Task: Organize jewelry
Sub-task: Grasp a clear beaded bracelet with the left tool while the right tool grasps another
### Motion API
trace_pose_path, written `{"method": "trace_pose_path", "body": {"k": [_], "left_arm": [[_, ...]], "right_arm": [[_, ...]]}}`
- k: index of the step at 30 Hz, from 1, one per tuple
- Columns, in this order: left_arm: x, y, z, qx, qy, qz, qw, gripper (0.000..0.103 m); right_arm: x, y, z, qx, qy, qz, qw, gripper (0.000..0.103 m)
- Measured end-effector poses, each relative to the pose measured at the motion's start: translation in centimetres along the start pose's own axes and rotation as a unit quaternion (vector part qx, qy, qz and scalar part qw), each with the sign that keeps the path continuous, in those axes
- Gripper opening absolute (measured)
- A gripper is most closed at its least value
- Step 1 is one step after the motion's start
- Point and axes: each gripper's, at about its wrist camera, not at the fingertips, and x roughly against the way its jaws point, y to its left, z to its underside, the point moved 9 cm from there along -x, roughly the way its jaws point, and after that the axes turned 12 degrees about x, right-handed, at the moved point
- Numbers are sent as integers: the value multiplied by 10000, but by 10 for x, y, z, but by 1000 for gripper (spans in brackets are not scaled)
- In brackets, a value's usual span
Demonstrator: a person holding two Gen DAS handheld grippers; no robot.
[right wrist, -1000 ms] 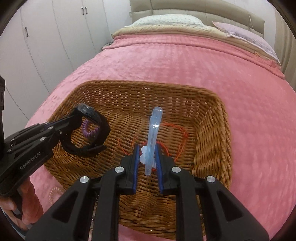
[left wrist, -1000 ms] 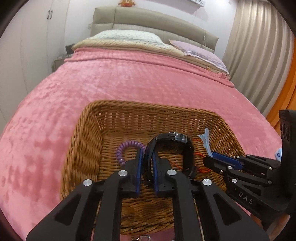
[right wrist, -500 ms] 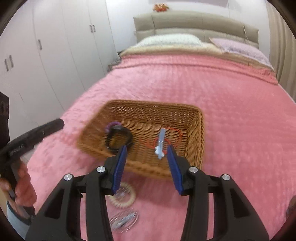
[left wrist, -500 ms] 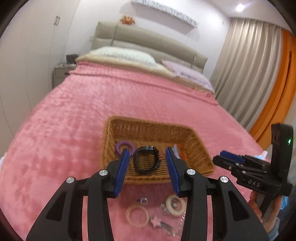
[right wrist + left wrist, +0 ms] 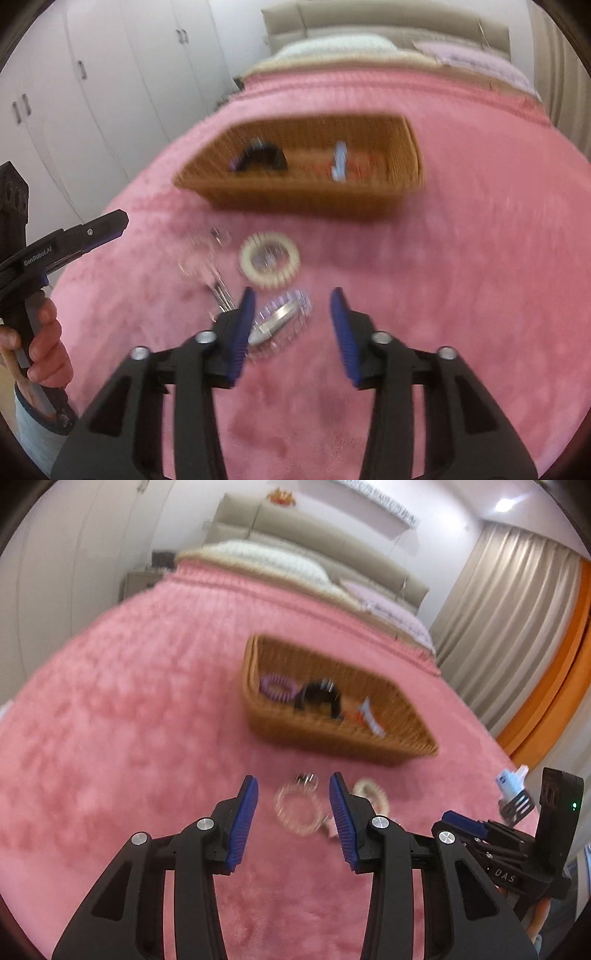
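Jewelry lies loose on the pink bed: we see a clear bracelet (image 5: 297, 810) between our released left claw (image 5: 293, 805), a silver clip (image 5: 275, 321) at our empty, spread right claw (image 5: 293, 312), a cream ring (image 5: 269, 264) at 12 o'clock, the wicker basket (image 5: 295, 192) beyond.

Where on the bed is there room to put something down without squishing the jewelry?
The blanket right of the cream ring looks bare, and so does the blanket left of the basket. It is crowded in front of the basket, where the cream ring, clear bracelet and small silver pieces lie close together.
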Motion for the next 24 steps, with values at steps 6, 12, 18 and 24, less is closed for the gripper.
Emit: {"method": "trace_pose_path", "body": {"k": [6, 12, 18, 24], "left_arm": [[-38, 15, 14, -48, 296, -329, 9990, 37], [-59, 22, 19, -74, 508, -627, 9967, 34], [-63, 17, 23, -335, 436, -915, 9943, 32], [-64, 10, 26, -606, 364, -1085, 9916, 8]], "right_arm": [[-30, -11, 18, -337, 284, -182, 9989, 29], [-38, -6, 14, -102, 314, 25, 9995, 29], [-41, 7, 16, 444, 347, 424, 9975, 11], [-34, 21, 13, 795, 155, 544, 9952, 6]]}}
